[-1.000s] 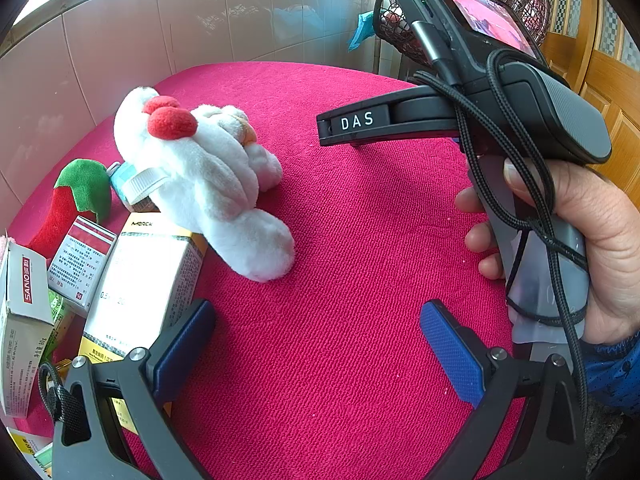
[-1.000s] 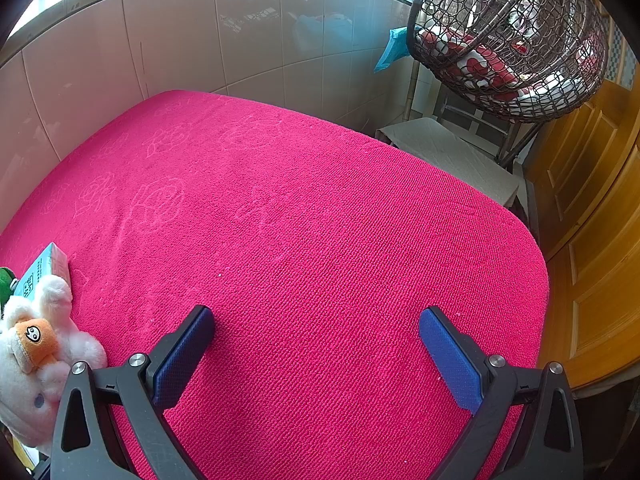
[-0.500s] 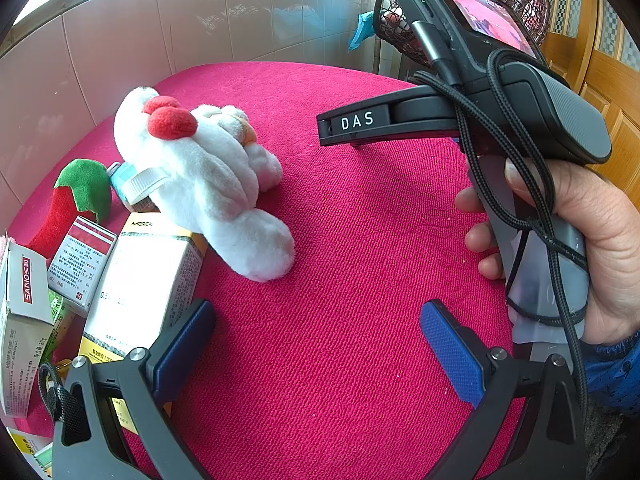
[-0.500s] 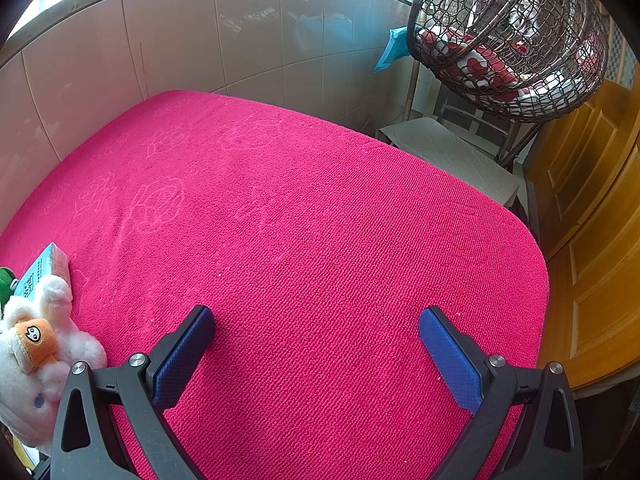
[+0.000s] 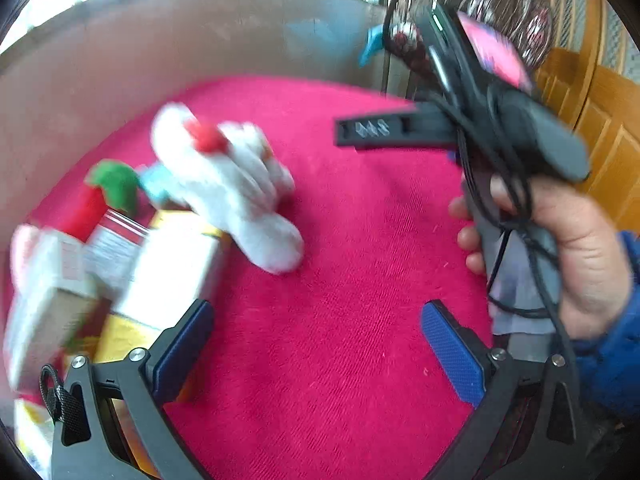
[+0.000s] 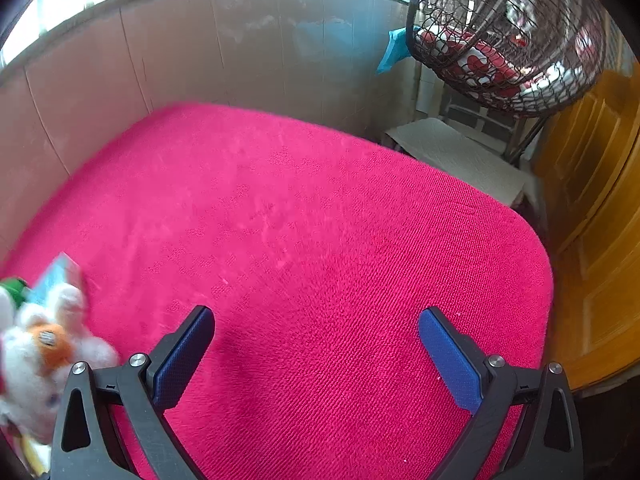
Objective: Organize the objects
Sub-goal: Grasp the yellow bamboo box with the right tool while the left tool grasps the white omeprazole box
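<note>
A white plush toy (image 5: 236, 184) with red tufts lies on the pink-covered table (image 5: 340, 320), left of centre; it also shows in the right wrist view (image 6: 44, 356) at the lower left. Several medicine boxes (image 5: 168, 272) and a red and green plush chili (image 5: 100, 196) crowd the left side. My left gripper (image 5: 316, 344) is open and empty, just right of the nearest white and yellow box. My right gripper (image 6: 316, 344) is open and empty over bare cloth; its body, held in a hand, shows in the left wrist view (image 5: 500, 132). The left wrist view is blurred.
A tiled wall (image 6: 180, 52) curves round the table's back and left. A wire hanging chair (image 6: 508, 36) with a red and white cushion and a low white stool (image 6: 456, 152) stand beyond the far right corner. A wooden door (image 6: 600, 200) is on the right.
Both views have shifted and blurred: both grippers are moving. The toy and boxes now sit further right and lower in the left wrist view. Both jaws stay open.
</note>
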